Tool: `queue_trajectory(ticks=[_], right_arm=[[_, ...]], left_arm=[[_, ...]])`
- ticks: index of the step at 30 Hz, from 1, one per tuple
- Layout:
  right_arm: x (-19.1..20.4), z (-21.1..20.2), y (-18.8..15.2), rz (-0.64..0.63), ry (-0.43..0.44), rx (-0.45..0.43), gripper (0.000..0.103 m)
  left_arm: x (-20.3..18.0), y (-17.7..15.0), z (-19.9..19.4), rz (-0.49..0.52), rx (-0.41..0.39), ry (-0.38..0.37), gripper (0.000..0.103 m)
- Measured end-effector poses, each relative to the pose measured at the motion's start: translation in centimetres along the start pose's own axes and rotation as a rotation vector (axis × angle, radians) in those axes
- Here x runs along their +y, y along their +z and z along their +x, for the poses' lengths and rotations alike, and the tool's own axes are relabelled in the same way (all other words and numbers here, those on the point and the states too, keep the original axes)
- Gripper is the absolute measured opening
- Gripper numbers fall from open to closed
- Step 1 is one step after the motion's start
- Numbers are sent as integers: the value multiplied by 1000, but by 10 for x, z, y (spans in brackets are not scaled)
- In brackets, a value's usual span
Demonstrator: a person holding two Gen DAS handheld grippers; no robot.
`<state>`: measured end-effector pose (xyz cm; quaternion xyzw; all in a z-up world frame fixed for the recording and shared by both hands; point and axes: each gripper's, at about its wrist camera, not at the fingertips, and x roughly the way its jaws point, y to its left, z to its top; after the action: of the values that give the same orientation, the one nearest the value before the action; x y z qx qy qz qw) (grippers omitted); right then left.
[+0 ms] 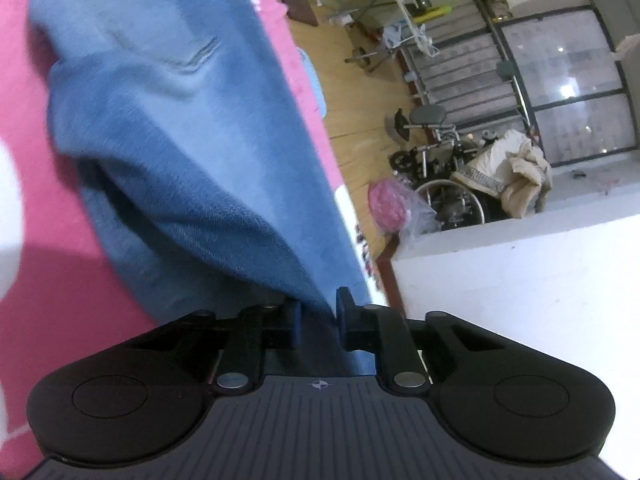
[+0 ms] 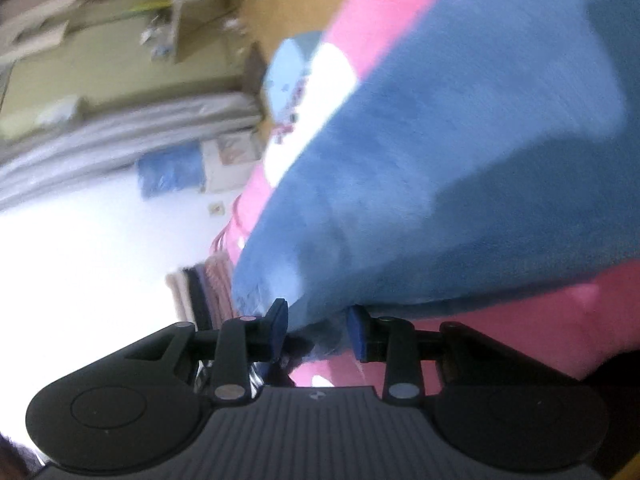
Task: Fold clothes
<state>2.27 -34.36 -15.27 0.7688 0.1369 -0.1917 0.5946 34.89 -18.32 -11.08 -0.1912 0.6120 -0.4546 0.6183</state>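
- Jeans (image 1: 172, 128): one pair, blue denim, spread on the pink bedcover (image 1: 36, 240), near end lifted off it.
- Handling, my read: heavy for cloth, soft, drapes and sags, not slippery or fragile; grip at hem or edge, thick seams hold best.
- Left gripper (image 1: 318, 322): jaws narrow, pinching a denim fold.
- Right gripper (image 2: 316, 332): jaws partway closed on a bunched denim edge; view is blurred.
- Count: two grippers, one garment in play.

Ahead of the left gripper (image 1: 318, 312), draped jeans (image 1: 180, 128) blocked everything from ten to twelve o'clock. A white wall (image 1: 520, 300) closed off three o'clock. The wooden floor (image 1: 360, 92) lay open at one o'clock.
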Motion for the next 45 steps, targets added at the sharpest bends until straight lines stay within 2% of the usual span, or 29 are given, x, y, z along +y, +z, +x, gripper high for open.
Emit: queue_trajectory(ticks=[3,6,11,14,16,17,18,19,20,26,31,36,39,45], right_arm=[[27,0,-8,-294,-119,41,34],[62,24,-35,-706,-293,108,34],[92,84,-98,-1383,-428,170,34],[79,120,-133,-1758,-561,174,34],[62,138,-142,-1883,-598,212,33],[59,140,-146,-1912,-601,206,31],[56,142,-150,-1941,-604,201,16],[54,143,-154,-1964,-606,193,7],[55,144,-155,-1970,-607,182,4],[54,141,-164,-1924,-613,205,4],[64,134,-178,-1961,-632,211,7],[71,134,-185,-2020,-597,142,10],[63,149,-178,-1929,-662,207,13],[71,109,-186,-1860,-598,268,11]], left_arm=[[-2,3,4,13,11,1,12],[1,3,4,24,25,0,11],[3,4,0,42,47,-9,11],[0,4,1,59,60,-10,11],[-1,4,2,66,70,-10,11],[-1,4,2,68,74,-11,11],[0,5,2,69,76,-13,11],[0,5,2,70,78,-16,11],[1,6,2,71,80,-18,11],[5,5,2,70,87,-19,11],[8,3,-2,77,85,-23,11],[7,2,-5,85,84,-24,11],[7,1,-5,85,84,-18,11],[7,-3,-1,95,100,4,14]])
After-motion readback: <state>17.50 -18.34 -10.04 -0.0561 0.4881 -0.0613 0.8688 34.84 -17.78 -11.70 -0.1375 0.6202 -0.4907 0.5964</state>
